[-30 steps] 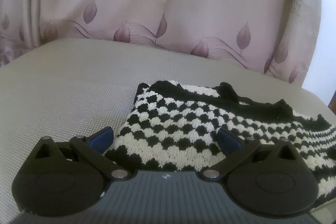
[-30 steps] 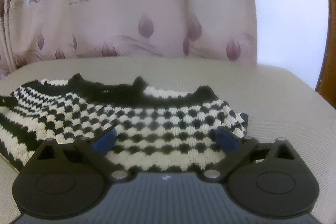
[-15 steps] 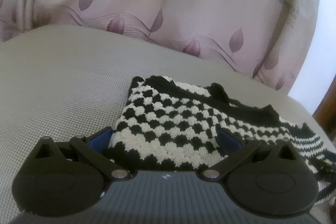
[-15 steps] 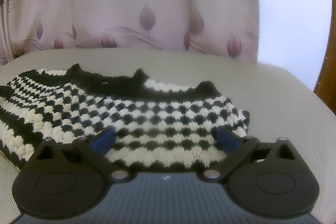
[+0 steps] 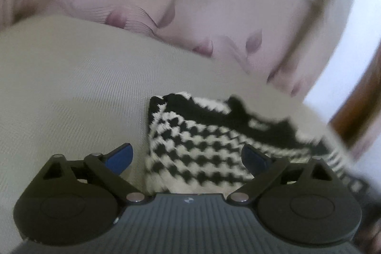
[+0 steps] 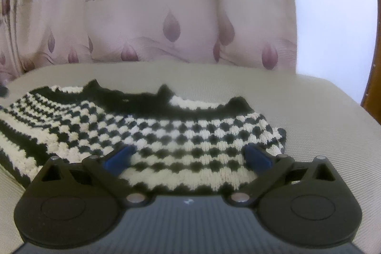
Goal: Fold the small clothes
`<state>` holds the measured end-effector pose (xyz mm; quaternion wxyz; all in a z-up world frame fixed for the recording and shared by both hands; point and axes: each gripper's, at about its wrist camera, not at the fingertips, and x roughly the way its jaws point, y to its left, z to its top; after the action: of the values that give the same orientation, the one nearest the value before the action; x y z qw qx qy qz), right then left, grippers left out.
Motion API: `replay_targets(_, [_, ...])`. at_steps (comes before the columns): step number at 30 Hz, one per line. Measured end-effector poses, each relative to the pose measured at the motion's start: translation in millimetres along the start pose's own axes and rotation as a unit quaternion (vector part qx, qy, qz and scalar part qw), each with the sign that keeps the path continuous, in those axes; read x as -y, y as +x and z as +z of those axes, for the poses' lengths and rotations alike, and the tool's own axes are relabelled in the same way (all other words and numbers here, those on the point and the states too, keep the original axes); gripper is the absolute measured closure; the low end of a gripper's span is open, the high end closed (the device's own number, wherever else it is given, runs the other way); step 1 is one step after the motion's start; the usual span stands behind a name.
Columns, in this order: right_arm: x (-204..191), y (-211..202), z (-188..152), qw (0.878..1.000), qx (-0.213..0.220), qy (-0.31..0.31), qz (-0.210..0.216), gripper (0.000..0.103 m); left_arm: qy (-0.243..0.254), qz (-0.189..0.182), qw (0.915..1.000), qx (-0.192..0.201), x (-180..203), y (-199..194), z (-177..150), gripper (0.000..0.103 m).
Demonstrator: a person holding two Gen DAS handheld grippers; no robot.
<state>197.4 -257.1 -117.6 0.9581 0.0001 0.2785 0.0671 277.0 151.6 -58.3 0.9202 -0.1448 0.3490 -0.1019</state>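
A small black-and-white checked knit garment (image 5: 202, 142) lies flat on a beige woven surface (image 5: 71, 87). My left gripper (image 5: 187, 154) is at the garment's left end, its jaws wide and closing. The left blue pad (image 5: 120, 156) is over bare surface, the right one over the knit, and neither presses on it. The picture is blurred. In the right wrist view the same garment (image 6: 166, 111) spreads across the surface. My right gripper (image 6: 189, 152) stands open low over its right end, with knit between the blue pads (image 6: 256, 156).
A pink curtain with leaf print (image 6: 166, 16) hangs right behind the beige surface (image 6: 309, 111). A brown wooden edge (image 5: 357, 99) shows at the far right, beside a bright white wall. Bare surface extends left of the garment.
The left gripper has swung toward the garment's left edge and tilted, so its left pad is now off the knit. The right gripper and the garment have stayed put.
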Motion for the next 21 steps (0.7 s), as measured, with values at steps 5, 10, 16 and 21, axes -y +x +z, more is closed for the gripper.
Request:
replay_targets(5, [4.7,-8.1,-0.7,1.0,0.02,0.012,0.012,0.0,0.067,-0.031,0.9957,-0.056,-2.2,40.3,16.2,0.003])
replay_targets(10, [5.4,-9.8,-0.6,1.0,0.023,0.013,0.014,0.0,0.098,-0.082,0.9889,-0.077,-12.0,54.3,29.8,0.006])
replay_targets(16, [6.4,-10.2,-0.5,1.0,0.023,0.014,0.014,0.0,0.078,-0.129,0.9843,-0.092,-31.3,57.7,40.1,0.04])
replay_targets(21, [6.8,-9.7,-0.1,1.0,0.02,0.014,0.01,0.0,0.05,-0.164,0.9811,-0.091,-38.8,58.9,35.2,0.059])
